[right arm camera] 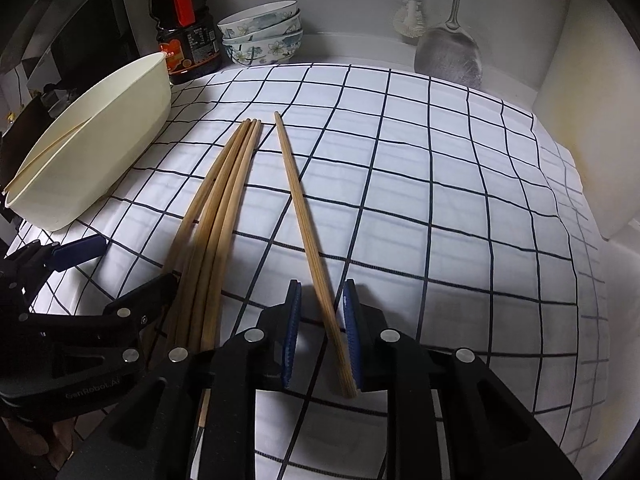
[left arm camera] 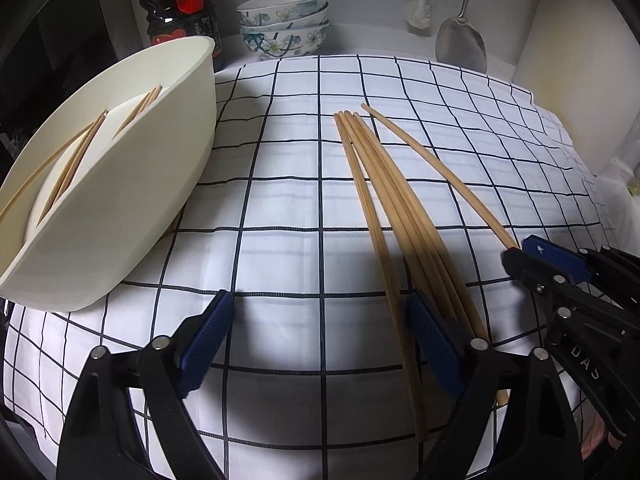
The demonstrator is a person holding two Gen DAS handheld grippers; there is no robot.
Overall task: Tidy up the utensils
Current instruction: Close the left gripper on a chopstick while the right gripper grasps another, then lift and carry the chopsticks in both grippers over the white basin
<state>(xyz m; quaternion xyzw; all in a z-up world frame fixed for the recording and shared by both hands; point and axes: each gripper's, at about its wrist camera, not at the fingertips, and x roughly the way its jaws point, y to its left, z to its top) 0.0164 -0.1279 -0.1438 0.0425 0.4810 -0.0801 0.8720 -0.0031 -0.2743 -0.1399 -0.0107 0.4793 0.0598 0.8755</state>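
Several wooden chopsticks (left arm camera: 394, 216) lie bundled on the checked cloth (left arm camera: 280, 200), and one lone chopstick (right arm camera: 308, 232) lies apart to their right. A cream oval tub (left arm camera: 120, 184) at the left holds several more chopsticks (left arm camera: 76, 164). My left gripper (left arm camera: 320, 320) is open and empty, low over the cloth; its right finger (left arm camera: 432, 340) rests against the bundle's near end. My right gripper (right arm camera: 320, 320) is open, its blue pads (right arm camera: 350, 320) straddling the lone chopstick's near end with a small gap on each side. It also shows in the left wrist view (left arm camera: 552, 256).
A dark sauce bottle (right arm camera: 184, 32) and three stacked floral bowls (right arm camera: 262, 34) stand at the back. A metal spatula (right arm camera: 448, 48) and a white brush (right arm camera: 408, 20) lean on the back wall. A white wall panel (right arm camera: 592, 100) bounds the right side.
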